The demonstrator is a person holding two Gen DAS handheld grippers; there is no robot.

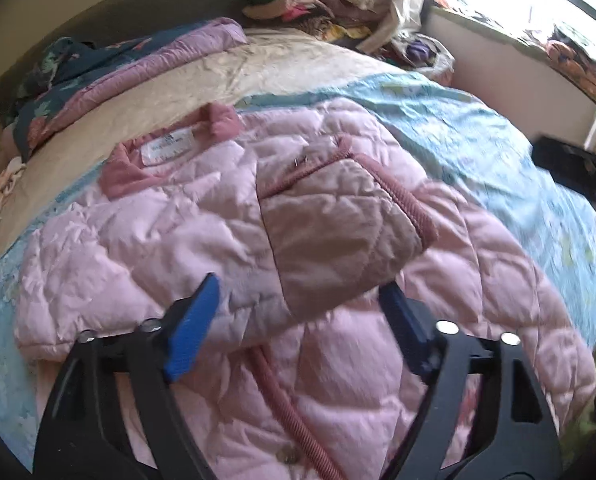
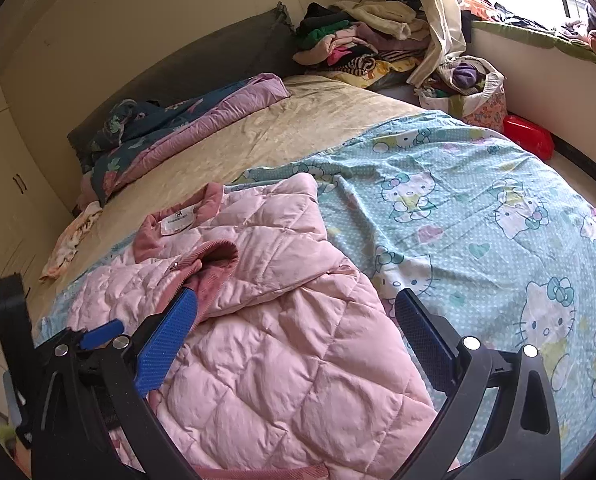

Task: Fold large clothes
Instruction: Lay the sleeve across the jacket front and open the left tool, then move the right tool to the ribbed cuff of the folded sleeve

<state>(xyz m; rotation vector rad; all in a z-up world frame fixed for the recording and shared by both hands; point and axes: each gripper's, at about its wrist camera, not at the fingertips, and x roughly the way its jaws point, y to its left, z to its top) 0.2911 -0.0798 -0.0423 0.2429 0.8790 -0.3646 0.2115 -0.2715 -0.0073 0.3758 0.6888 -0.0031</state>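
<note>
on the bed, pink jacket [image 2: 282, 344] beneath both parted empty claws, left [image 1: 298, 320], right [image 2: 298, 344], clothes pile [image 2: 357, 44] beyond

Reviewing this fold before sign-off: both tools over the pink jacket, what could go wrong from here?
1. The folded-in panel lies loose on the pink jacket; with the left tool open and gripping nothing, it could spring back.
2. Puffy quilting may slip from the pads, so the right tool, also open, might pinch only the top layer.
3. Dragging the jacket could bunch the cartoon-cat sheet beneath.
</note>
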